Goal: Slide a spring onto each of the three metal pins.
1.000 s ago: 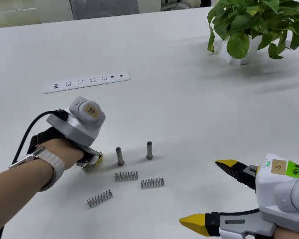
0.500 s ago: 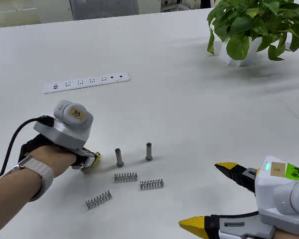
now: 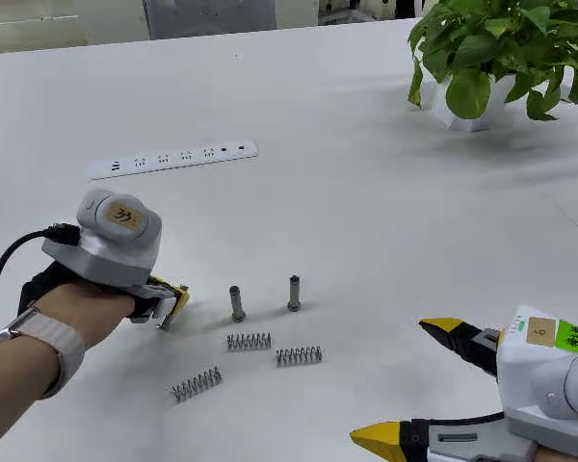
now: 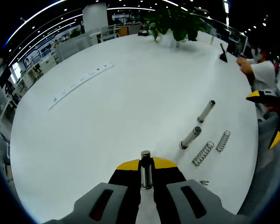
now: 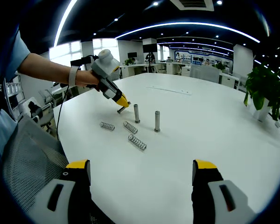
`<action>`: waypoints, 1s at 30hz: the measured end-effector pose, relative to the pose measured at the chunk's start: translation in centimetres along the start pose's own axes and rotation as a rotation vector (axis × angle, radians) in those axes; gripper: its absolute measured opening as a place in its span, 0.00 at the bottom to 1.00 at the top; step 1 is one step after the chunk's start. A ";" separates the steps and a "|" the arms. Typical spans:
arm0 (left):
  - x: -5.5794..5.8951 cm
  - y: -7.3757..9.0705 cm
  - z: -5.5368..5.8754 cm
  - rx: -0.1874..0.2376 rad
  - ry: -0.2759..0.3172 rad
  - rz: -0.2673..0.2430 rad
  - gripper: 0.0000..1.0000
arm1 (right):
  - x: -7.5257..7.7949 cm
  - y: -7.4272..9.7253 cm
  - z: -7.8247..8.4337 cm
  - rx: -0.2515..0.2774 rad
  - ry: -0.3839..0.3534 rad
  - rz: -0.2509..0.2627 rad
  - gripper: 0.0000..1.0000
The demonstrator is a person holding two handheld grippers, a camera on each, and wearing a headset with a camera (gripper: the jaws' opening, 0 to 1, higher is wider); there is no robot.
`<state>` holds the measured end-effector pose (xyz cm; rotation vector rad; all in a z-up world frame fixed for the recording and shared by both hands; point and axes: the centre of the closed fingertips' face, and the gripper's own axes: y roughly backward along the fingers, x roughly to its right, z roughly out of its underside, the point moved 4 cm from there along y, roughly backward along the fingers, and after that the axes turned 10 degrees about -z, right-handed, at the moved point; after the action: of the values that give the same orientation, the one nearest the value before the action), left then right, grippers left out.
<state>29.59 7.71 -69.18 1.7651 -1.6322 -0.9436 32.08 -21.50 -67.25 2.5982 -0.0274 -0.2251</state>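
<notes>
While the left gripper (image 3: pixel 170 306) pinches 1 short grey metal pin (image 4: pixel 145 169) at lower left, that pin is best held steady and upright for a spring. 2 matching pins (image 3: pixel 236 303) stand at lower centre, with 3 silvery coil springs (image 3: pixel 248 341) lying just below them. The right gripper (image 3: pixel 395 382), lower right, has its jaws spread and empty.

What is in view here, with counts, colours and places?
standing pins: two, grey, upright mid-table
springs: three, silvery, lying loose just before the standing pins
held pin: one, grey, clamped between jaws, left of the others
power strip: one, white, far side, left
potted plant: one, green, white pot, far right
table: one, white
left gripper: one, yellow-tipped, shut on the held pin
right gripper: one, yellow-tipped, open, near right
</notes>
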 end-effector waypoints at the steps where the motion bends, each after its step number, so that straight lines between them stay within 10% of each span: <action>1: 0.0 0.1 0.0 -0.001 -0.002 0.001 0.08 | 0.0 0.0 0.0 -0.002 0.001 0.000 0.91; 30: 0.7 2.9 1.7 0.038 0.007 -0.003 0.08 | -0.4 -0.2 0.0 -0.007 0.011 -0.016 0.91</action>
<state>26.45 6.82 -68.00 1.7943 -1.6534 -0.9126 31.71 -21.34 -67.29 2.5935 -0.0022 -0.2166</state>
